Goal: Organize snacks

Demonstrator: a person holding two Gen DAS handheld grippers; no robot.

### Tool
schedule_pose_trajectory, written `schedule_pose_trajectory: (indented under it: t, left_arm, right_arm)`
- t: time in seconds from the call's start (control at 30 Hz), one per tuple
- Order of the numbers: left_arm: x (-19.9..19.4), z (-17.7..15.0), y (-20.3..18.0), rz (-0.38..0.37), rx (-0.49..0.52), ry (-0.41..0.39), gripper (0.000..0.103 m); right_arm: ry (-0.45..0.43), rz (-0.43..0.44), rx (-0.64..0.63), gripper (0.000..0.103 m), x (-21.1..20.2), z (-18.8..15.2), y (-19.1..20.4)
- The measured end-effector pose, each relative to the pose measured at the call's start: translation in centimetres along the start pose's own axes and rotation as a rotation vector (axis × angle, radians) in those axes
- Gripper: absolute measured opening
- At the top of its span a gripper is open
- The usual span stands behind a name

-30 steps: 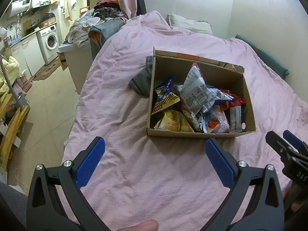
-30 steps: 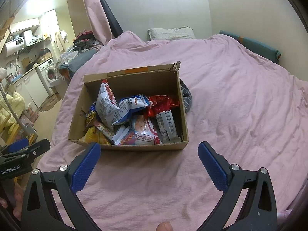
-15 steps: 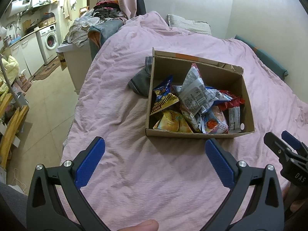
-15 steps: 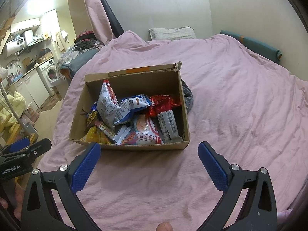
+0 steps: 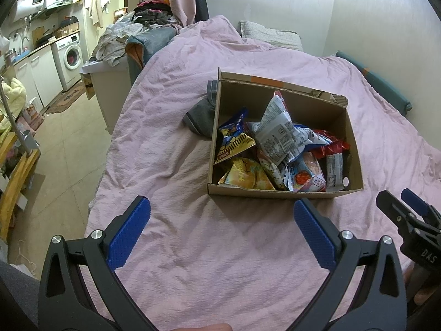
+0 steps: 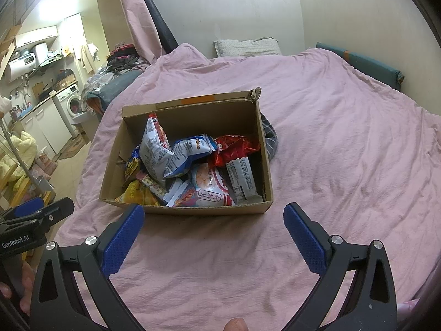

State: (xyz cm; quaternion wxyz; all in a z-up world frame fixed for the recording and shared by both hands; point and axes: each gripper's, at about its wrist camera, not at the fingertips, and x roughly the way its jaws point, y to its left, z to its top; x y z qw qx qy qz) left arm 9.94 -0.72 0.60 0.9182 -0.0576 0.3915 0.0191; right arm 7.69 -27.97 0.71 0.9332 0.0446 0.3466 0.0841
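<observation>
I hold the left gripper [image 5: 222, 218] and right gripper [image 6: 213, 224] with jaws spread wide and empty, both hovering just near of the open brown cardboard box [image 6: 193, 209] of crinkled snack packets [image 6: 176, 157], which sits on the wrinkled pink bedspread [image 6: 344, 151]

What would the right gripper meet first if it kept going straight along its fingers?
Probably the near wall of the cardboard box, which sits just ahead of the open right gripper on the pink bedspread. If its line runs higher, the snack packets.
</observation>
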Motion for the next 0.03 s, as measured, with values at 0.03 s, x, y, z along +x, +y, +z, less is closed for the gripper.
schedule_pose_trajectory:
  t: [0.03]
  left_arm:
    - [0.01,0.03,0.02,0.0,-0.002,0.001,0.103]
  right_arm:
    - [0.0,0.001,0.0,0.103,-0.01,-0.01,0.02]
